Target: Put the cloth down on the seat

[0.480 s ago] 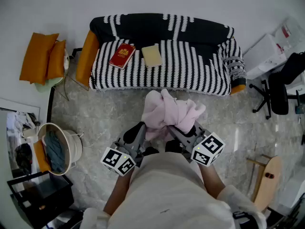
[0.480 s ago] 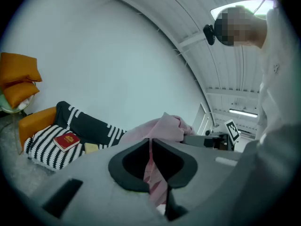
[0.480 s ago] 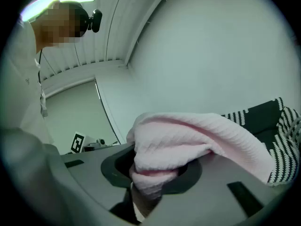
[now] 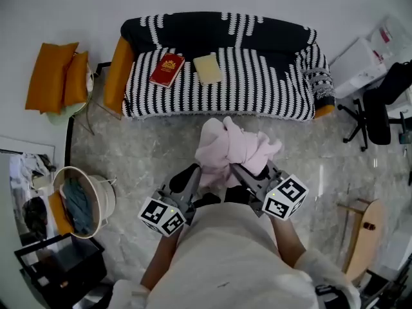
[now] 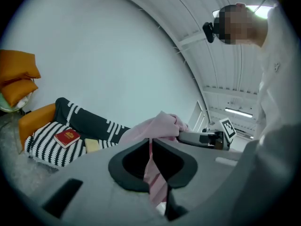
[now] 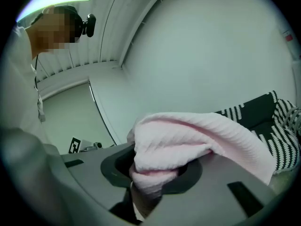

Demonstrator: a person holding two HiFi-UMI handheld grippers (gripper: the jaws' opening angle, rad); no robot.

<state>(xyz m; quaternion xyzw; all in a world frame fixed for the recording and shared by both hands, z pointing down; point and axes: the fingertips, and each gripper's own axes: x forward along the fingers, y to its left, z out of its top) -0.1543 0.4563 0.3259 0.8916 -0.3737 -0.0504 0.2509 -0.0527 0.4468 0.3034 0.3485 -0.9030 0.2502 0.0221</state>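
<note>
A crumpled pink cloth (image 4: 233,148) hangs over the marble floor, just in front of the black-and-white striped sofa seat (image 4: 257,85). My left gripper (image 4: 196,176) is shut on a thin fold of the cloth (image 5: 157,126), which runs down between its jaws (image 5: 151,149). My right gripper (image 4: 243,171) is shut on a thick bunch of the cloth (image 6: 188,135), which fills its jaws (image 6: 150,173) and drapes over them. The two grippers sit close together in front of the person's body.
A red book (image 4: 167,69) and a pale pad (image 4: 207,68) lie on the left half of the seat. Orange cushions (image 4: 55,76) and a basket of clothes (image 4: 80,201) stand at the left. An office chair (image 4: 380,114) stands at the right.
Both grippers and the cloth have shifted a little to the right. The grip on the cloth is the same.
</note>
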